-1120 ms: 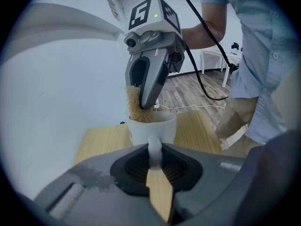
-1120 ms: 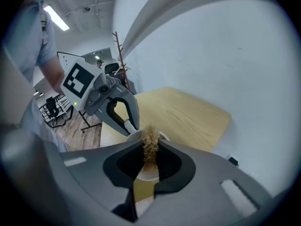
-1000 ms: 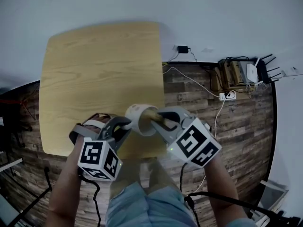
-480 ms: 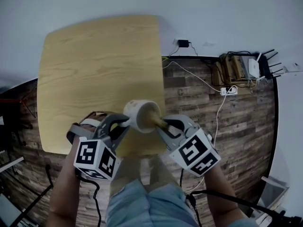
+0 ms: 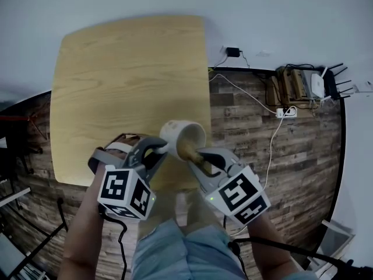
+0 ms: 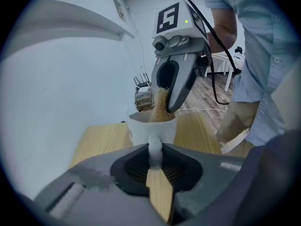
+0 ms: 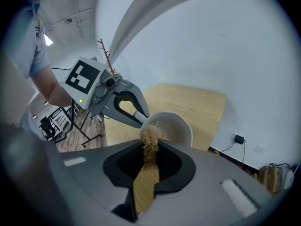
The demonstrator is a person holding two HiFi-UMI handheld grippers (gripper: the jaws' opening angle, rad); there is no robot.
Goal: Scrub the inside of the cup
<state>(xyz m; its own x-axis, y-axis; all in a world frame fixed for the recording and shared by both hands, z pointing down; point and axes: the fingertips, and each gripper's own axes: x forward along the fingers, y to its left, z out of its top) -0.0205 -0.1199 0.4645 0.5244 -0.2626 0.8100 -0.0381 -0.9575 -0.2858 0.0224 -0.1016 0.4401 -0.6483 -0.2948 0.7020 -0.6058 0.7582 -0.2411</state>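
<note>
1. Over the near right corner of the one wooden table [image 5: 116,69], you hold a single white cup [image 5: 173,132], tipped so its mouth faces your right side.
2. Your left gripper [image 5: 158,150] has its jaws drawn in to a narrow gap and clamped on the cup's one handle [image 6: 154,150], which stands pinched between the two pads.
3. Your right gripper [image 5: 198,156] has its jaws closed on one scrubber [image 7: 150,142], a tuft of tan fibres.
4. That tuft reaches past the rim and sits inside the cup, against the near inner wall.
5. You have two grippers in play, and they meet at the cup, left on the outside and right at the mouth.
6. Each carries one marker cube, so you can count two: the left cube [image 5: 123,192] and the right cube [image 5: 239,194].
7. Apart from the cup held over its corner, the table shows only bare wood.
8. Beyond the table, on the plank floor [image 5: 280,150], you can count one white power strip [image 5: 285,112] and one white router [image 5: 317,86], well apart from the cup.
</note>
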